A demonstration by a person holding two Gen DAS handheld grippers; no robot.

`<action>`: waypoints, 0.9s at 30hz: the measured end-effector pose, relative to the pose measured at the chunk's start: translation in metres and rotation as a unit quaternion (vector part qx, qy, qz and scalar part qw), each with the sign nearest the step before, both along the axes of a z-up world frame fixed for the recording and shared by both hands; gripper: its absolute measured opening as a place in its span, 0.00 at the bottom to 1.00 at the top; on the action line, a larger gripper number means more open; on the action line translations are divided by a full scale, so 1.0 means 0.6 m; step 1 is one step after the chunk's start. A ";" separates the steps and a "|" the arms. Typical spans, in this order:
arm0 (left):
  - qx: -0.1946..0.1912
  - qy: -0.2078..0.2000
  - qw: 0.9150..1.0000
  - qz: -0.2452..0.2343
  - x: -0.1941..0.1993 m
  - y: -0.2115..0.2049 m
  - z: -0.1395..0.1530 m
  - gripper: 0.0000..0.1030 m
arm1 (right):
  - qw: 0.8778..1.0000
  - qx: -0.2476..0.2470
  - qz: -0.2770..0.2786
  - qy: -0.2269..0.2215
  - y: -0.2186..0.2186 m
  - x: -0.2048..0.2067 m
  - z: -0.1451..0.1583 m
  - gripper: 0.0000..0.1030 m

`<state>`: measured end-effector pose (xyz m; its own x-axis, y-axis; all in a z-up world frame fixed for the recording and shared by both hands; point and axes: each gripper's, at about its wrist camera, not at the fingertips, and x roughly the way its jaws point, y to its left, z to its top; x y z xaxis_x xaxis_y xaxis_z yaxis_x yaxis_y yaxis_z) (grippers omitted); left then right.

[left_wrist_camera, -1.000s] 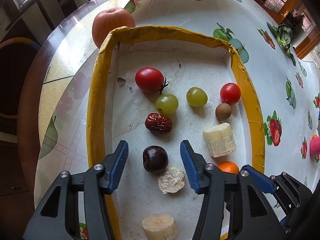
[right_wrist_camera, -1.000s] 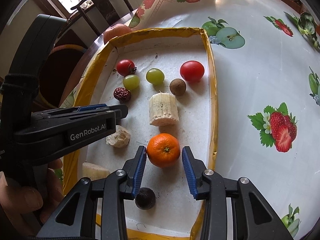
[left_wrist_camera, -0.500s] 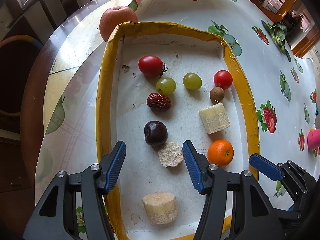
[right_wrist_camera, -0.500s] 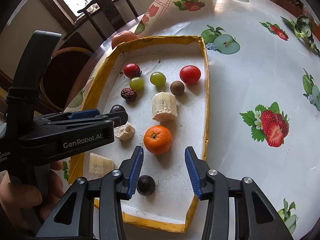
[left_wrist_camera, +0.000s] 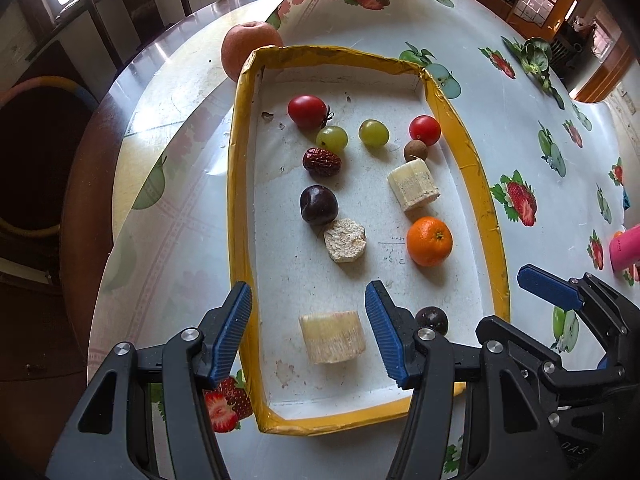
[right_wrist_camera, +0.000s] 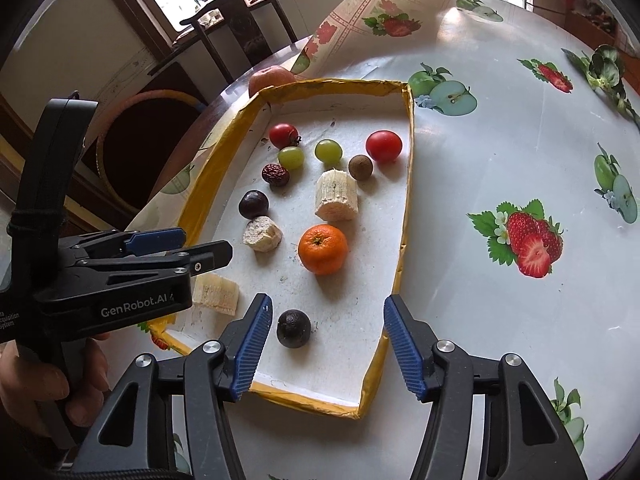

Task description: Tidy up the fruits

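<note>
While both claws hang above the yellow-rimmed white cardboard tray (left_wrist_camera: pixel 478 184), the left gripper (left_wrist_camera: pixel 308 330) gapes empty. Right gripper (right_wrist_camera: pixel 326 344) is opening, empty, round orange tangerine (right_wrist_camera: pixel 322 249) beyond its tips. Left gripper's body partly hides a pale banana chunk (right_wrist_camera: pixel 216 294).

Both tongs, left (left_wrist_camera: pixel 308 330) and right (right_wrist_camera: pixel 326 346), are black plastic clamps with ribbed blue pads and silver screws; the left one (right_wrist_camera: pixel 120 276) carries white "GenRobot.AI" lettering, gripped by a hand (right_wrist_camera: pixel 44 384).
</note>
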<state>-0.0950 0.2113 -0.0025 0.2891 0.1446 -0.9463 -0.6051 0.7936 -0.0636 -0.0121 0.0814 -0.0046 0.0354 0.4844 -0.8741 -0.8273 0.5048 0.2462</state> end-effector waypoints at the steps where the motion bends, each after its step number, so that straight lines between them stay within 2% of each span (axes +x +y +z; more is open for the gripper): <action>1: 0.007 -0.001 1.000 -0.001 -0.005 -0.004 0.005 0.58 | 1.000 0.004 0.009 -0.006 -0.002 -0.004 0.003 0.68; 2: 0.020 0.001 1.000 0.000 -0.011 -0.009 0.010 0.62 | 1.000 0.008 0.018 -0.014 -0.004 -0.009 0.007 0.70; 3: 0.034 0.002 0.999 0.002 -0.016 -0.014 0.015 0.72 | 0.999 0.010 0.027 -0.023 -0.007 -0.014 0.011 0.73; 4: 0.045 -0.001 0.999 0.003 -0.021 -0.017 0.021 0.77 | 0.999 0.012 0.037 -0.031 -0.008 -0.019 0.015 0.74; 9: 0.055 -0.021 0.998 0.002 -0.053 -0.028 0.037 0.77 | 0.994 0.025 0.086 -0.066 -0.014 -0.037 0.033 0.78; 17: 0.061 -0.027 0.998 -0.009 -0.090 -0.065 0.047 0.77 | 0.985 0.057 0.126 -0.105 -0.035 -0.038 0.050 0.79; 21: 0.058 -0.033 0.998 -0.014 -0.102 -0.085 0.052 0.77 | 0.982 0.051 0.143 -0.116 -0.039 -0.039 0.053 0.79; 27: 0.060 -0.031 0.998 -0.016 -0.111 -0.110 0.052 0.77 | 0.980 0.067 0.154 -0.102 -0.050 -0.036 0.066 0.79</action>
<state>-0.1616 0.1451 0.0284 0.3534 0.2455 -0.9027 -0.5769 0.8168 -0.0037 -0.0337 0.0512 0.0353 0.0374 0.6103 -0.7913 -0.9745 0.1977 0.1065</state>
